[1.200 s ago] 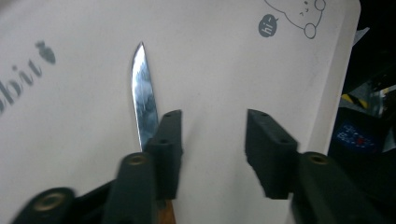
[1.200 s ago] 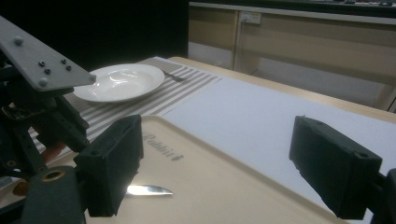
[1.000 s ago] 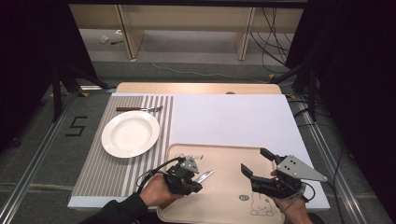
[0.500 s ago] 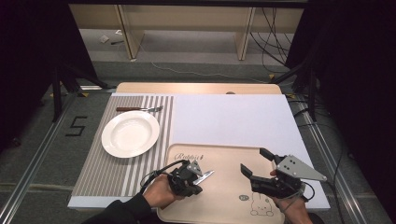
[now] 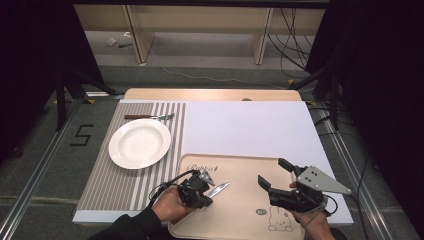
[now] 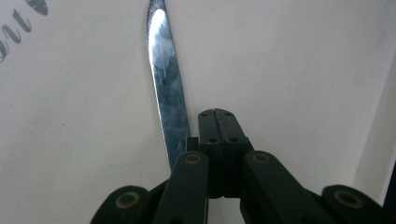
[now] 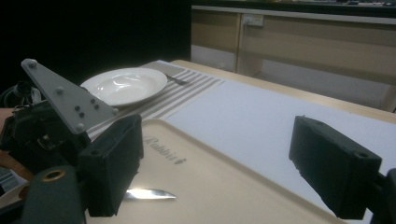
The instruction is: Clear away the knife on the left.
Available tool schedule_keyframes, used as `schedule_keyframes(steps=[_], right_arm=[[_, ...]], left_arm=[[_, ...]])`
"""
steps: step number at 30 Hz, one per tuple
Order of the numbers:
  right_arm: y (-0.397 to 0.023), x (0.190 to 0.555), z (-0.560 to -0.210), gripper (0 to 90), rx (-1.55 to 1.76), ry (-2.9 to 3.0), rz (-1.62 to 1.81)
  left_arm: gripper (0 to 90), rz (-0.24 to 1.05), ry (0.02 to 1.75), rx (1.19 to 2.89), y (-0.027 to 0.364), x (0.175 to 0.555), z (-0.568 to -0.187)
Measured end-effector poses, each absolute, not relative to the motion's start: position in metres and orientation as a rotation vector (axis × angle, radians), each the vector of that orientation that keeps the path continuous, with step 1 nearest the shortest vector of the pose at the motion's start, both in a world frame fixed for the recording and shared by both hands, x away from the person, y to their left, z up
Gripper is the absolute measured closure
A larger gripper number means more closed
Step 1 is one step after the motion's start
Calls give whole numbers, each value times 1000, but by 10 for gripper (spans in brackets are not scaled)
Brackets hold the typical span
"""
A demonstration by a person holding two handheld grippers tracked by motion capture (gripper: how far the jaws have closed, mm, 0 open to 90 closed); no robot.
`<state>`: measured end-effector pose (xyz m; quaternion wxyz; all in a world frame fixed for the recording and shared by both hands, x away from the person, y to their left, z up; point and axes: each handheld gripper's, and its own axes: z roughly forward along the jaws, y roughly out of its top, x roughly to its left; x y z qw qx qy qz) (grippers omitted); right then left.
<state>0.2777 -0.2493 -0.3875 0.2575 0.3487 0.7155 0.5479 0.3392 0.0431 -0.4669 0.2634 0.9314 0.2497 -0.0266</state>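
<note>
Over the beige tray [image 5: 240, 220], left gripper [image 5: 207, 184] clamped shut on knife [image 6: 166, 93], blade jutting beside the jaws. Right gripper [image 5: 274, 172] wide open, empty. Knife picked; placing beside plate [image 5: 140, 143], near fork [image 5: 150, 117], likely remains.

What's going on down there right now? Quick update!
Left gripper shut on knife, over the tray. Right gripper open, empty. Plate and fork well aside.

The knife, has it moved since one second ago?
Yes. The knife shifted slightly left, away from the rabbit print on the tray.
</note>
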Motion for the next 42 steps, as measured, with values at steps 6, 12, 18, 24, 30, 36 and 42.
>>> schedule_keyframes(steps=[6, 12, 18, 24, 30, 36, 42], right_arm=[[-249, 278, -387, 187, 944, 1941, 1486], [-250, 278, -387, 188, 941, 1940, 1489], [-249, 278, -387, 188, 936, 1946, 1483], [-249, 278, -387, 191, 933, 1945, 1481], [-249, 278, -387, 192, 931, 1943, 1482], [-249, 278, -387, 192, 929, 1944, 1479], [-248, 278, -387, 193, 927, 1948, 1477]], left_arm=[[896, -70, 687, 2518, 47, 340, -467], [896, -67, 701, 2521, 51, 341, -467], [896, -69, 703, 2526, 53, 341, -466], [896, -82, 704, 2541, 57, 342, -465], [896, -91, 708, 2563, 63, 346, -464], [897, -117, 738, 2552, 72, 351, -465], [896, -113, 730, 2576, 73, 349, -464]])
